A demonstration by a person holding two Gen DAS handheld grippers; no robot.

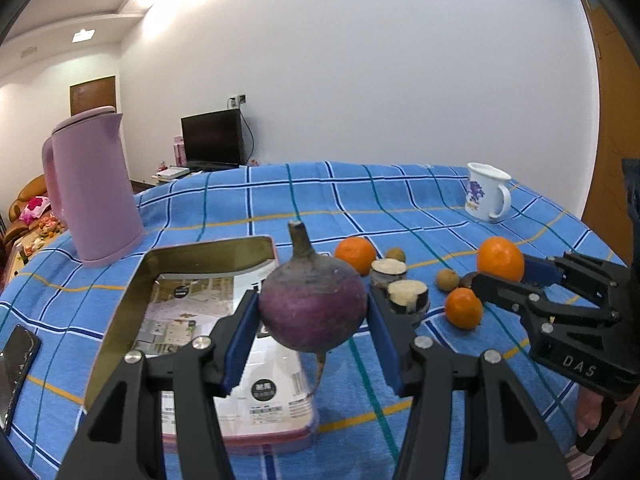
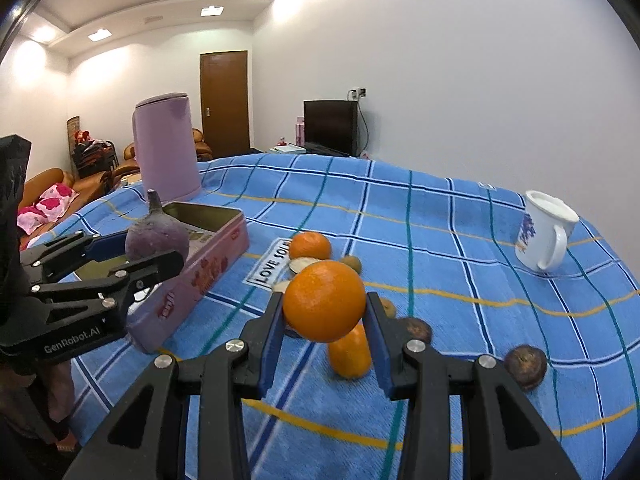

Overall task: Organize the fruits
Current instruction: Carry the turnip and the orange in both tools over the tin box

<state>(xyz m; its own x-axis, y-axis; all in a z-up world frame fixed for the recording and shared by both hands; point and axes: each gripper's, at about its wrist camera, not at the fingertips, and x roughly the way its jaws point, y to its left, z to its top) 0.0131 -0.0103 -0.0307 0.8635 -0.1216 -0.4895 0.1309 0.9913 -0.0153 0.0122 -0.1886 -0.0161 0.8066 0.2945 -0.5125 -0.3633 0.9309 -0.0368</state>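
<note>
Left gripper [image 1: 312, 312] clamps a purple turnip [image 1: 313, 306], held above the near right edge of the pink tin [image 2: 192, 276]. Right gripper [image 2: 325, 312] clamps an orange [image 2: 324, 300], raised over scattered fruit on the blue tablecloth [image 2: 440, 240].

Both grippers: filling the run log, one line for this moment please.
left gripper: holds turnip | right gripper: holds orange | tin: open

In the right wrist view, a held orange [image 2: 324, 300] covers the top of a second orange [image 2: 352, 356] behind it. In the left wrist view, a dark phone [image 1: 14, 364] is cut off by the left edge, and print on the tin's [image 1: 120, 300] lining is too small to read.
</note>
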